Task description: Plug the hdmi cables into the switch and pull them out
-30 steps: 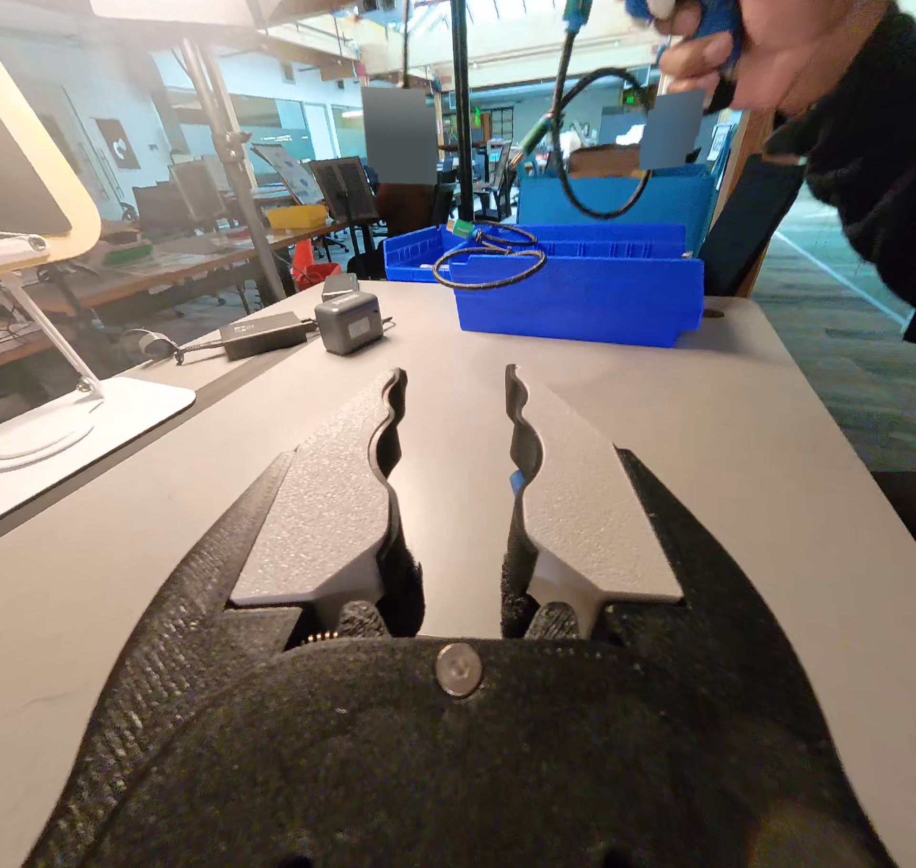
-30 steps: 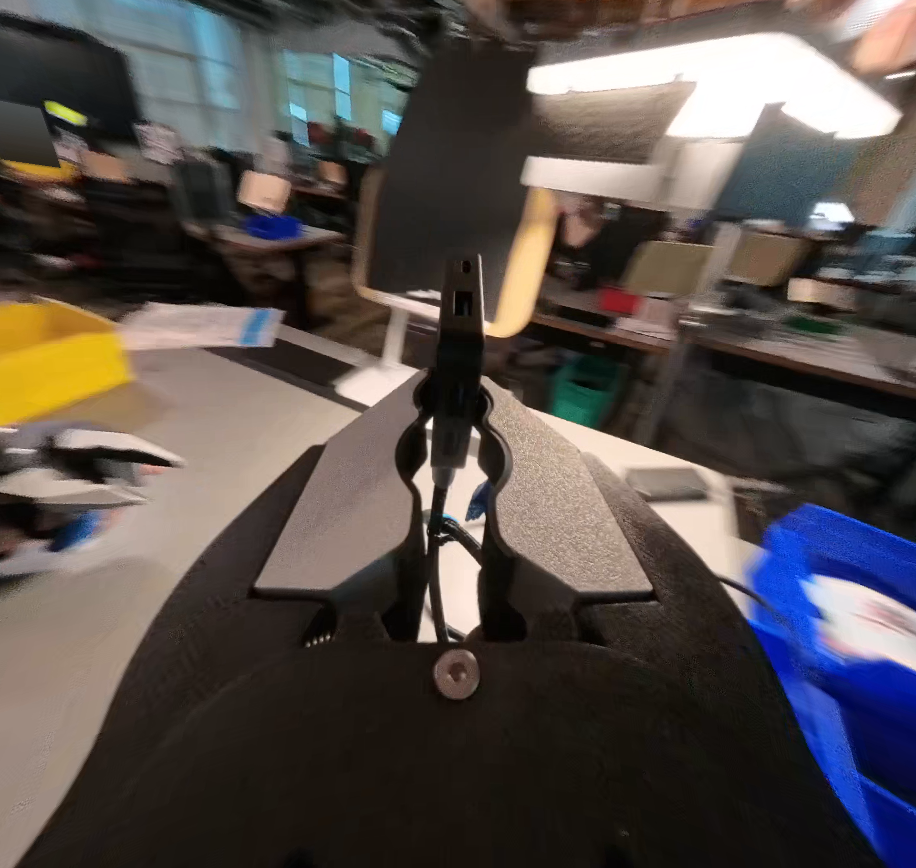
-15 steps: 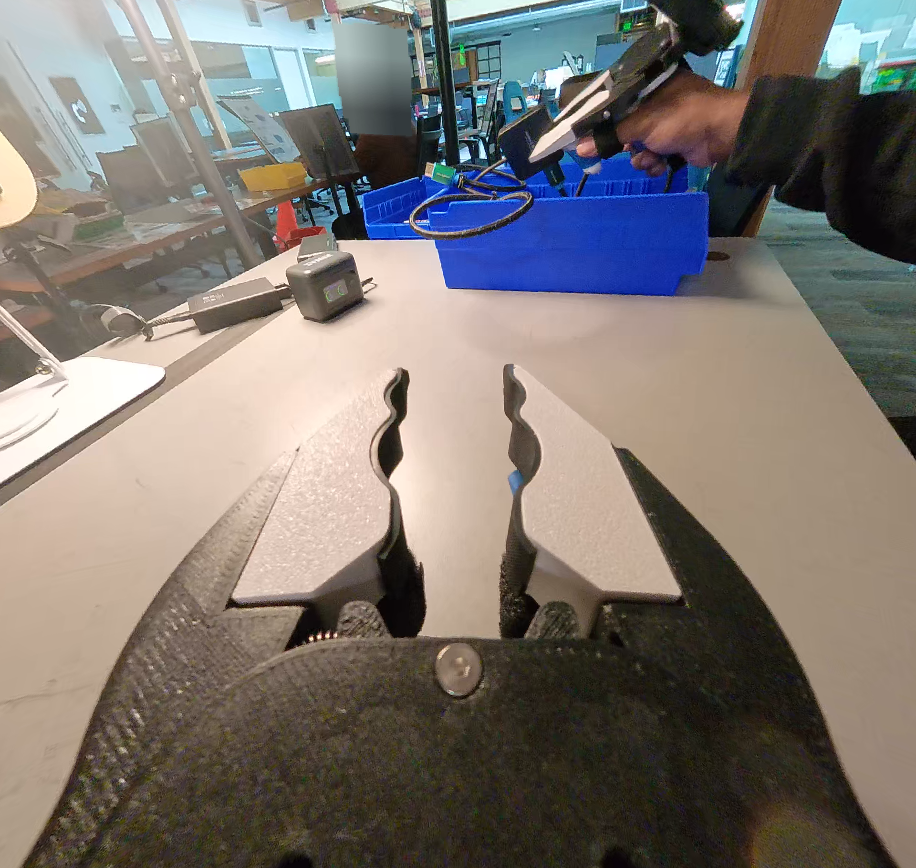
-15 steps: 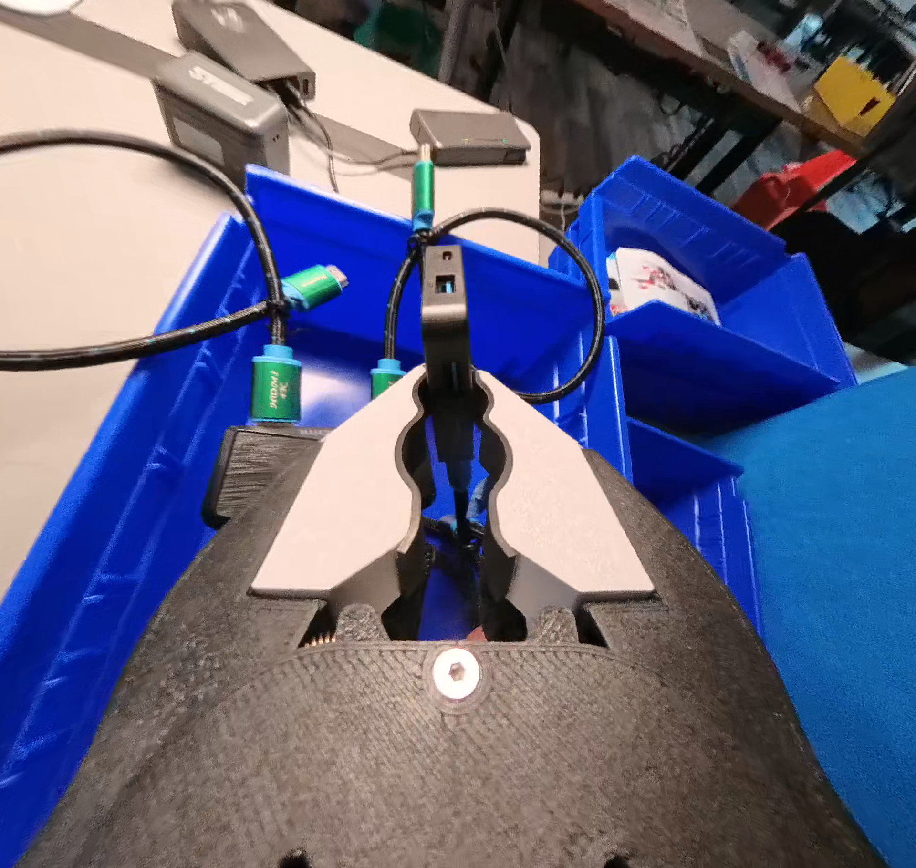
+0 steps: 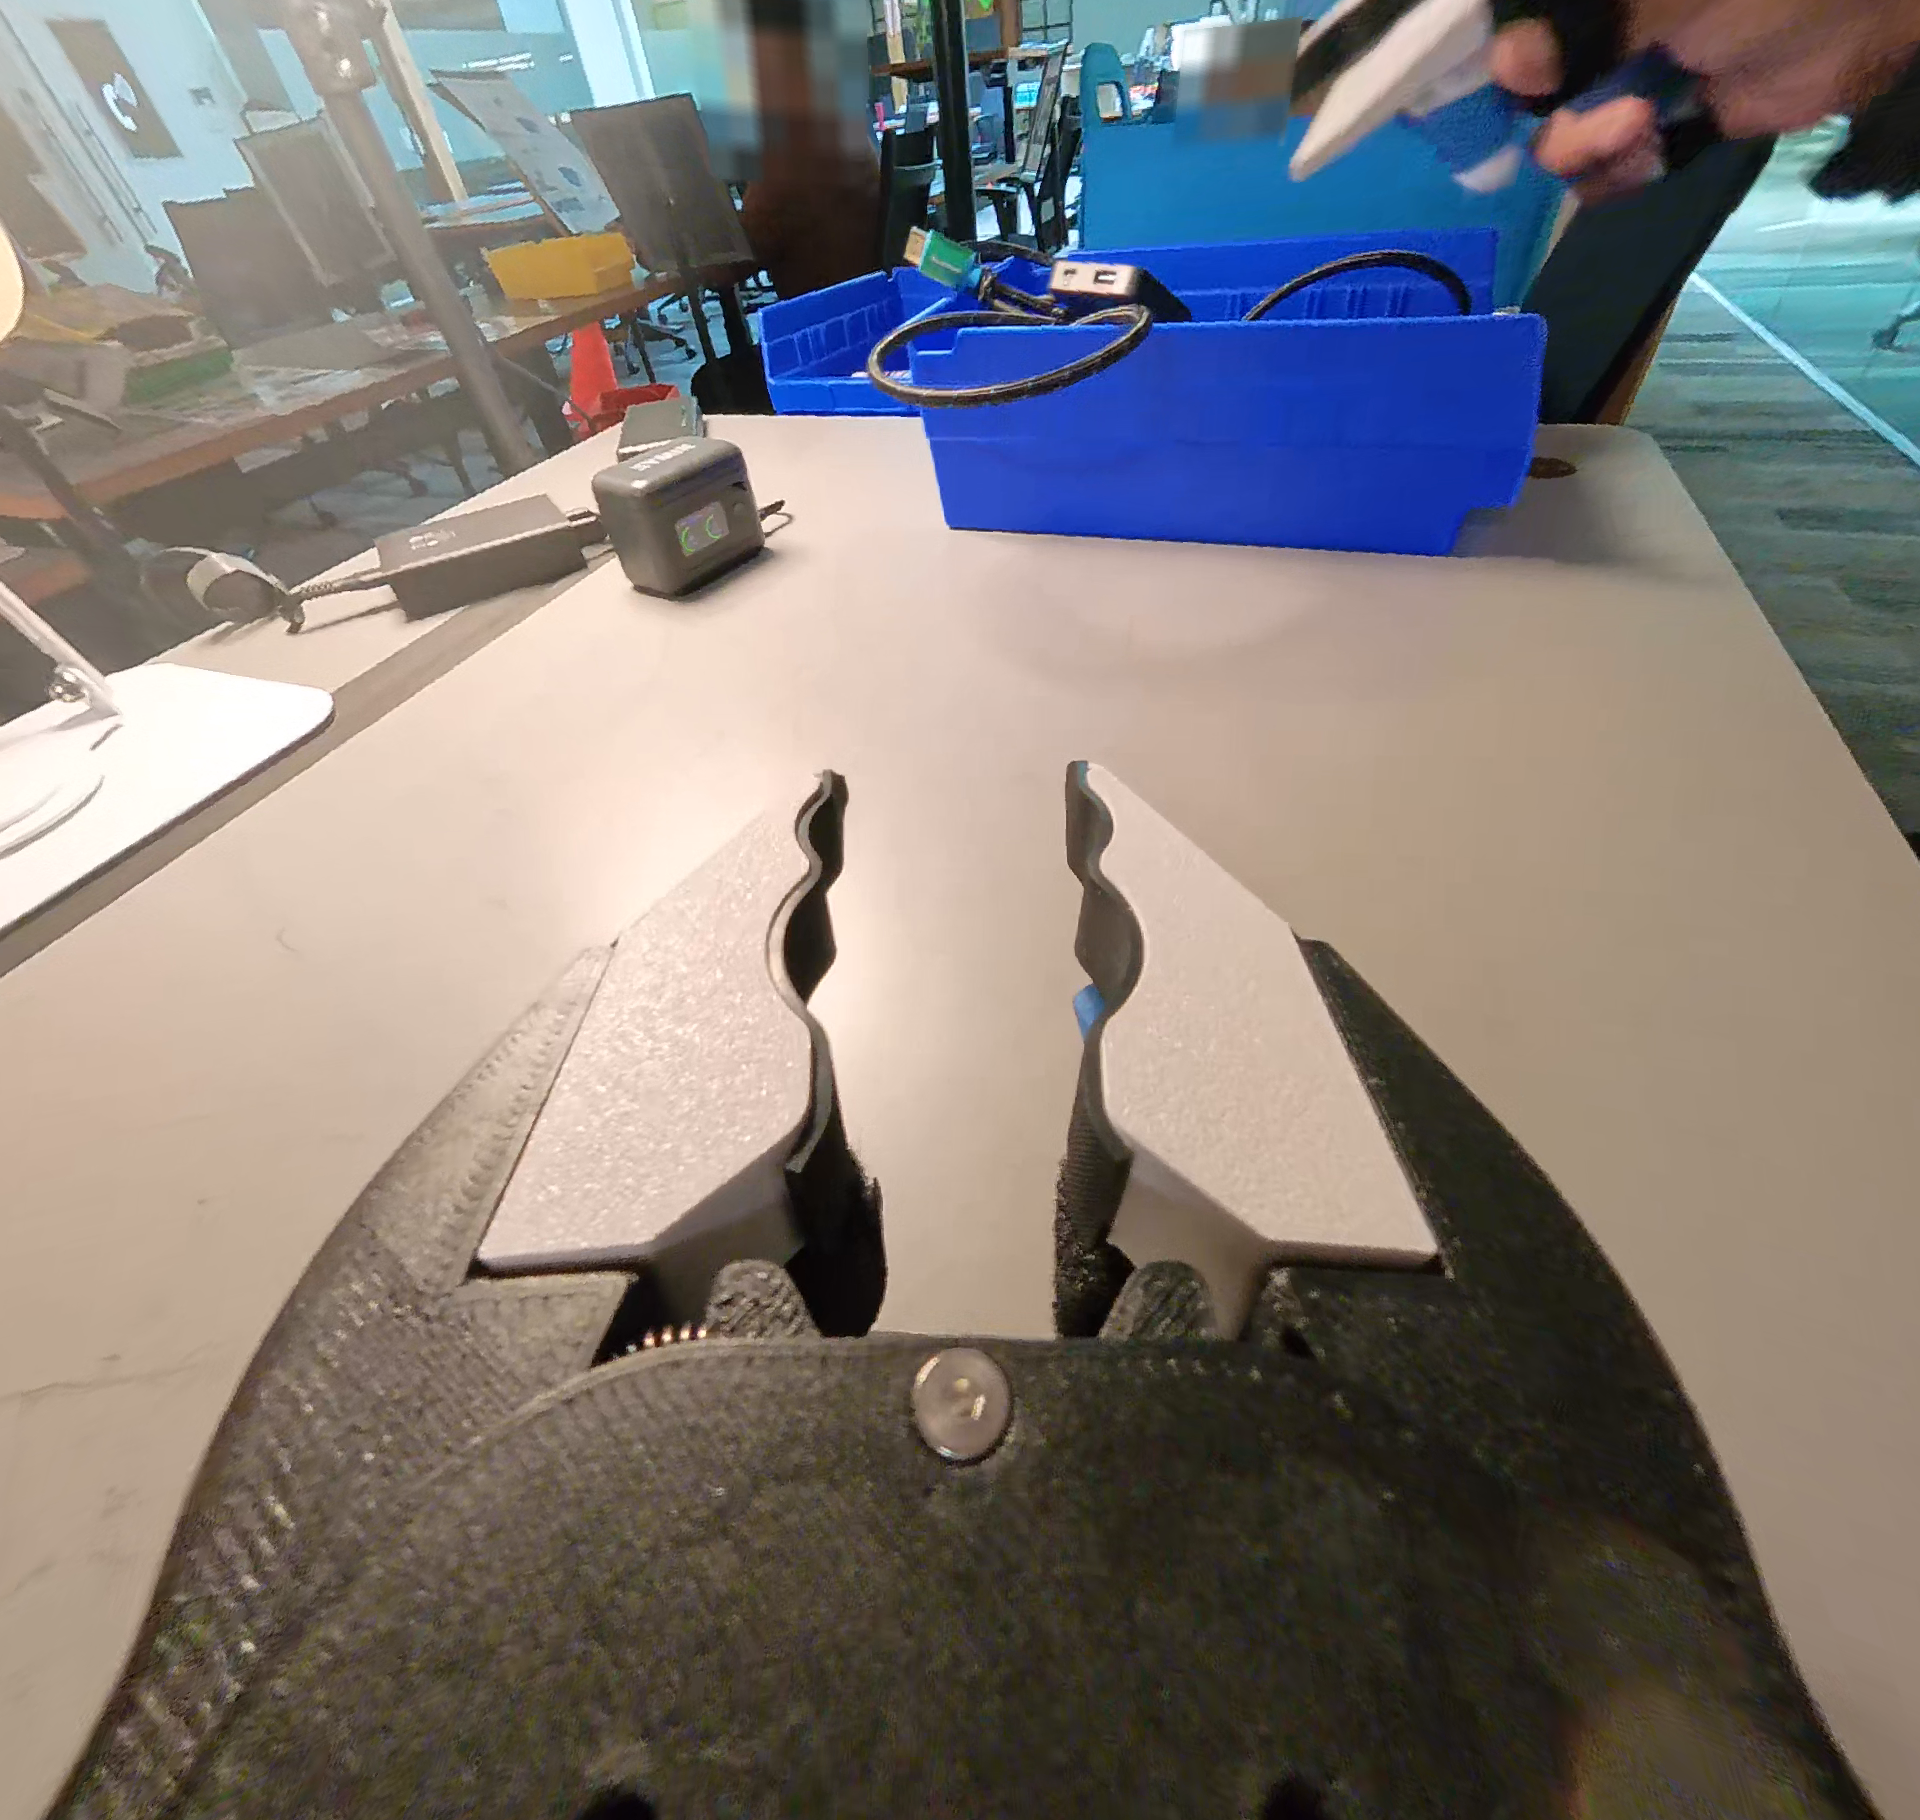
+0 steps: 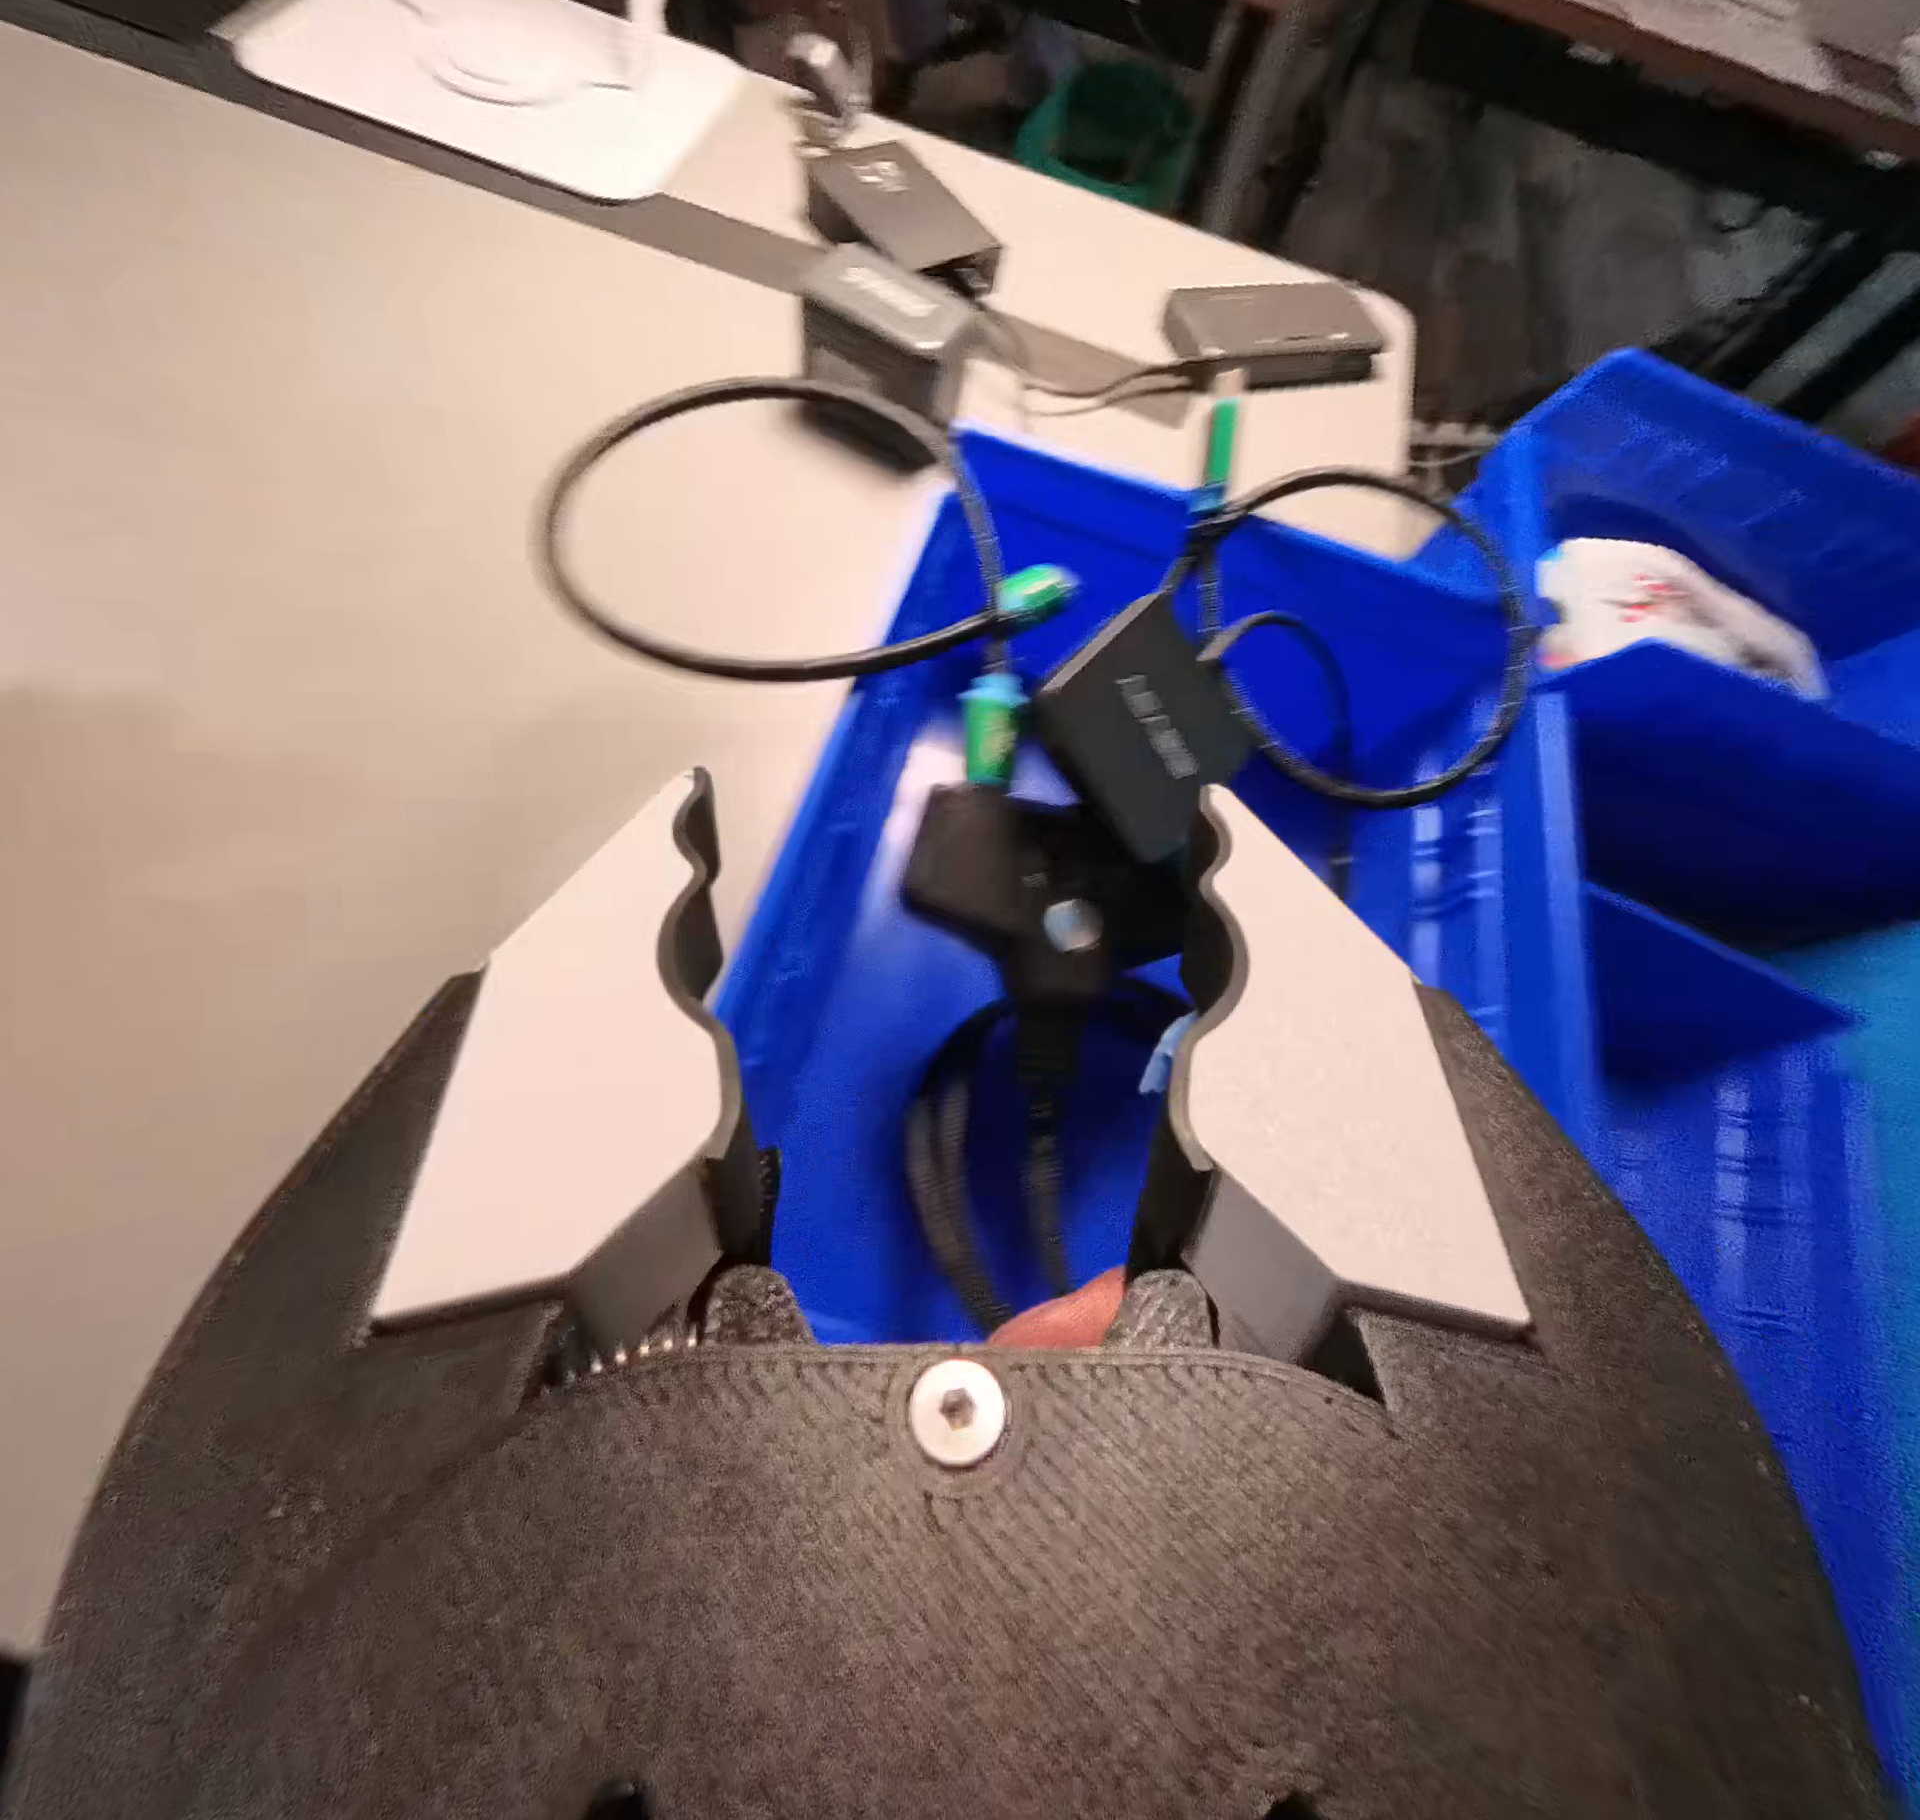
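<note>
My right gripper point(image 6: 951, 804) is open and empty above the blue bin point(image 6: 862, 939). A small black box point(image 6: 1143, 721) on a thin black cable lies loose in the bin just past the fingertips. Beside it is a black switch body with a round button point(image 6: 997, 877), with a green HDMI plug point(image 6: 987, 731) at its end. Black HDMI cable loops point(image 6: 644, 627) hang over the bin wall. My left gripper point(image 5: 951, 783) is open and empty low over the grey table point(image 5: 1351, 731). From there the bin point(image 5: 1226, 440), the black box point(image 5: 1101, 279) and my right gripper point(image 5: 1392, 97) show at the far end.
A grey charger block point(image 5: 686, 534), a black power brick point(image 5: 478, 549) and a white lamp base point(image 5: 125, 762) sit along the table's left side. A second blue bin point(image 6: 1714, 627) holding a white packet stands beside the first. The table's edge drops off on the right point(image 5: 1766, 690). It is some 9 centimeters from my right tips to the green HDMI plug point(image 6: 987, 731).
My right gripper swung down over the blue bin, opened and let go of the black box, which now lies in the bin. My left gripper stayed open over the table.
</note>
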`<state>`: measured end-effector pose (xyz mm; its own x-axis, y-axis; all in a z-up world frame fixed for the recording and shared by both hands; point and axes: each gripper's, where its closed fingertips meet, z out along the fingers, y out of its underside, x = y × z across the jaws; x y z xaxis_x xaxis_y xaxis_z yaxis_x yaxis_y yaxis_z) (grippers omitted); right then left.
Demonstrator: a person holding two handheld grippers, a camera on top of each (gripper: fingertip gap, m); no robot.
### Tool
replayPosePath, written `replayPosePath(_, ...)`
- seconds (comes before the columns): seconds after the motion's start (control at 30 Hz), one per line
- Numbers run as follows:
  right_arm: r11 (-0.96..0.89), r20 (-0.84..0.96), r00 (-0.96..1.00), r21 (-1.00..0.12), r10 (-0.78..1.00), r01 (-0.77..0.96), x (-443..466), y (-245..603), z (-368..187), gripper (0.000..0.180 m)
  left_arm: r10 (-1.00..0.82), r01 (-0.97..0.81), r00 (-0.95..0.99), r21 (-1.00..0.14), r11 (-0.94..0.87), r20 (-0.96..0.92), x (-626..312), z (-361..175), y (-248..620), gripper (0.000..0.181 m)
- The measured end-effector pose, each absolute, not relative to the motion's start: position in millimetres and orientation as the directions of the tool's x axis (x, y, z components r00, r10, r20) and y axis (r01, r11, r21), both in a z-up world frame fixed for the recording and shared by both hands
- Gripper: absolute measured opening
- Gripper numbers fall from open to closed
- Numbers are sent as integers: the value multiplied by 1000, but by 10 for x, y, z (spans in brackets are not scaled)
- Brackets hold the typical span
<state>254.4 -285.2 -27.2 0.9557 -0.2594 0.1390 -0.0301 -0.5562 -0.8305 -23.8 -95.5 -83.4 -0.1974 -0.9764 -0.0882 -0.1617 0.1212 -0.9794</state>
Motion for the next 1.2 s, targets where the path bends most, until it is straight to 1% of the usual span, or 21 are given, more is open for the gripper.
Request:
replayPosePath(0.07, -545, 108, 964, -838, -242, -43, 2261, -2922, -419, 96, -982, -189, -180, -977, 96, -61, -238, -872, -922, 48)
replayPosePath(0.13, -538, 77, 970, -840, -231, -61, 2051, -3017, -564, 102, -988, -247, -156, -967, 61, -22, -266, -967, -898, 56)
replayPosePath(0.27, -523, -6, 975, -843, -222, -124, 1830, -3124, -832, 100, -998, -345, -54, -938, -23, 45, -490, -1159, -888, 82)
replayPosePath(0.33, -565, 4, 970, -813, -242, -138, 1873, -3168, -1036, 98, -999, -318, 37, -947, -43, 33, -681, -1120, -835, 84)
replayPosePath(0.37, -585, 5, 969, -798, -246, -145, 1897, -3181, -1121, 93, -995, -310, 89, -949, -59, 32, -793, -1112, -795, 84)
replayPosePath(0.4, -595, -2, 971, -790, -239, -148, 1902, -3179, -1173, 83, -990, -309, 136, -948, -72, 30, -917, -1114, -753, 85)
replayPosePath(0.5, -575, -10, 974, -806, -225, -141, 1936, -3131, -1173, 44, -955, -318, 296, -944, -85, -14, -1378, -1116, -529, 86)
replayPosePath(0.57, -572, 19, 971, -811, -239, -125, 2011, -3131, -1176, 28, -908, -345, 417, -933, -104, -53, -1779, -1084, -306, 88)
replayPosePath(0.63, -562, 23, 973, -819, -231, -114, 2020, -3127, -1173, 26, -830, -356, 551, -924, -142, -85, -2246, -969, -56, 87)
replayPosePath(0.73, -556, 38, 973, -826, -227, -97, 2028, -3134, -1169, 24, -604, -349, 777, -919, -184, -174, -3090, -697, 373, 90)
replayPosePath(0.8, -566, 65, 972, -821, -224, -76, 2032, -3140, -1170, 23, -481, -375, 845, -900, -222, -233, -3548, -670, 579, 86)
replayPosePath(0.87, -584, 97, 971, -810, -217, -50, 2035, -3147, -1172, 21, -410, -388, 875, -878, -279, -256, -3842, -782, 765, 84)
replayPosePath(0.93, -600, 115, 971, -800, -211, -36, 2028, -3156, -1176, 18, -378, -399, 886, -857, -325, -269, -4020, -919, 910, 72)
replayPosePath(0.97, -607, 125, 971, -794, -206, -27, 2018, -3165, -1177, 17, -347, -398, 896, -851, -344, -278, -4119, -963, 975, 62)
replayPosePath(1.07, -619, 133, 975, -786, -177, -5, 1931, -3210, -1180, 15, -280, -381, 915, -848, -368, -290, -4339, -1042, 1099, 51)
replayPosePath(1.1, -617, 130, 979, -787, -159, 5, 1880, -3224, -1179, 15, -299, -383, 912, -848, -367, -282, -4345, -1085, 1111, 37)
replayPosePath(1.13, -614, 127, 982, -789, -139, 15, 1825, -3239, -1178, 15, -348, -381, 902, -851, -360, -257, -4301, -1136, 1101, 18)
replayPosePath(1.17, -612, 125, 985, -791, -120, 25, 1766, -3255, -1177, 14, -377, -351, 902, -865, -359, -209, -4269, -1165, 1085, 10)
replayPosePath(1.2, -609, 121, 987, -792, -102, 34, 1704, -3267, -1176, 14, -405, -315, 901, -879, -358, -158, -4241, -1163, 1060, 6)
